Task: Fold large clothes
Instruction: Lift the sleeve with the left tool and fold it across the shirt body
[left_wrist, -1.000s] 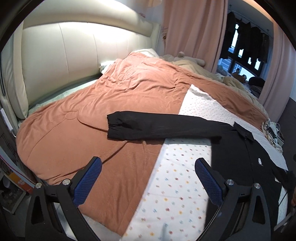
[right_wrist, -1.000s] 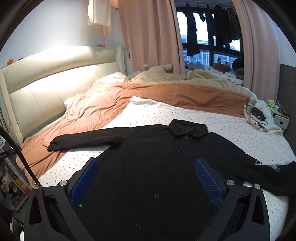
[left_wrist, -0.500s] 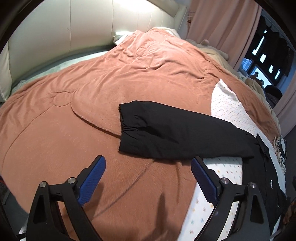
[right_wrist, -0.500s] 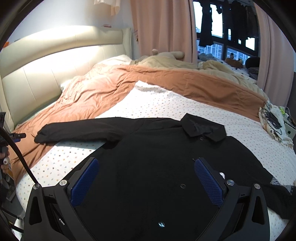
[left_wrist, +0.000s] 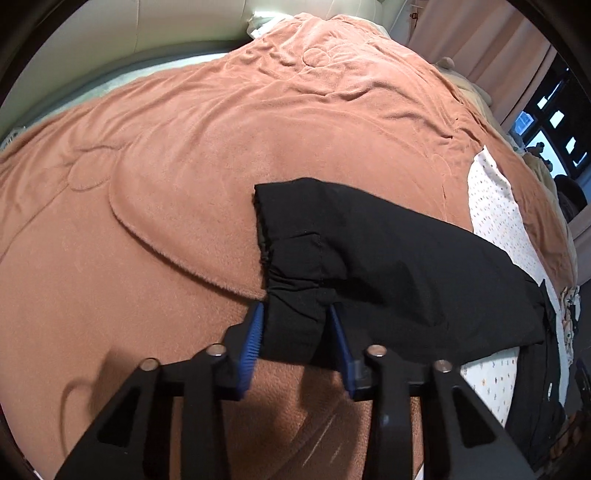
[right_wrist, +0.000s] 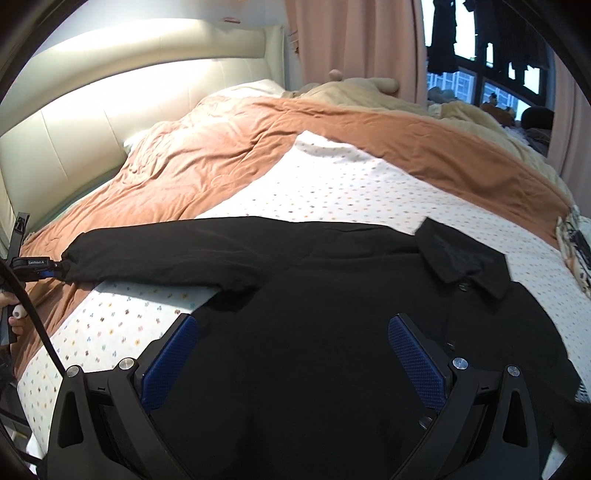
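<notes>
Left claw (left_wrist: 295, 332) pinching cuff of black long-sleeved button shirt (right_wrist: 332, 332) on rust-orange fleece blanket (left_wrist: 184, 184); right claw (right_wrist: 291, 350) wide above shirt body

One black shirt (right_wrist: 332, 332), one blanket (left_wrist: 221, 147), two grippers.

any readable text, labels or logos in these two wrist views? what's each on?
"GenRobot.AI", small white print and only just legible, on the body of the left hand-held gripper seen at the left edge of the right wrist view, where it clamps the cuff of the black jacket.
A black strap above that gripper carries a white mark: too small to read.
Left wrist view: no text visible.
</notes>
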